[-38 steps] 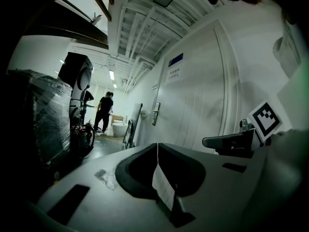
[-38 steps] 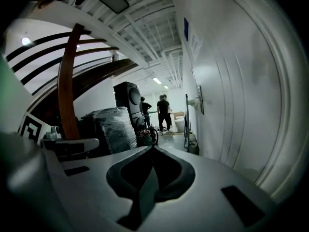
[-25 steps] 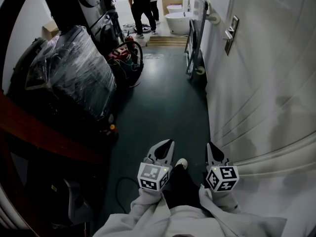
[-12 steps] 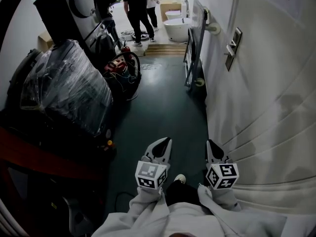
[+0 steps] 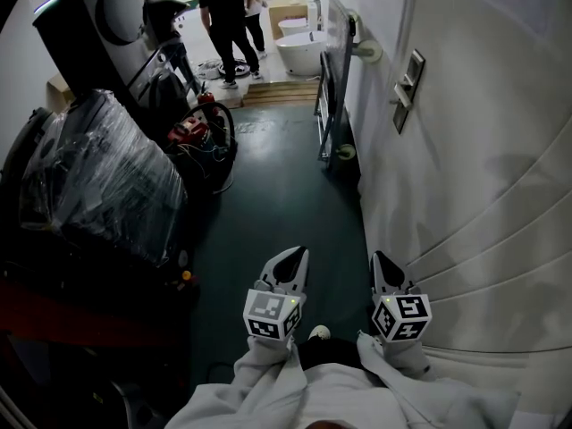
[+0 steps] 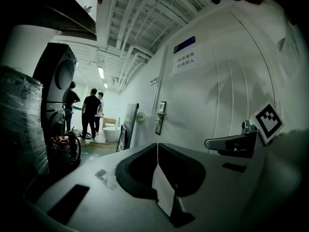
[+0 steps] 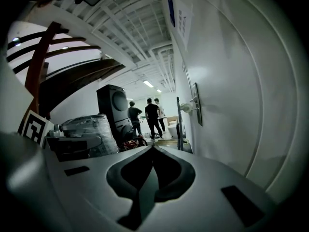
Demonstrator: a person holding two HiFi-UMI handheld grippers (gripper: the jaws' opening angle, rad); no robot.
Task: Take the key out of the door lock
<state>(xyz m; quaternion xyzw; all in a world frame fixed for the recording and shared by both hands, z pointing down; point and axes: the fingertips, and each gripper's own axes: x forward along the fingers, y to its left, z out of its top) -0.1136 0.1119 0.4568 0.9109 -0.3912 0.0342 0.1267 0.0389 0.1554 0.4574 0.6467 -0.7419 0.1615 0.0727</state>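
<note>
Left tool (image 5: 293,259) and right tool (image 5: 382,262), pressed together, empty; dark rectangular metal lock plate (image 5: 404,90) lies well ahead, nearer the right tool.

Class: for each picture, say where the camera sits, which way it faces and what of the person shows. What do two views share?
Head view: on the head, looking steeply down at the floor; sleeves, left gripper and right gripper show.
Left gripper view: on the left gripper, looking along its shut jaws toward the lock plate; right gripper at the right.
Right gripper view: on the right gripper, along its shut jaws; left gripper at the left.
Shared: both gripper views show the lock plate and people far off.
</note>
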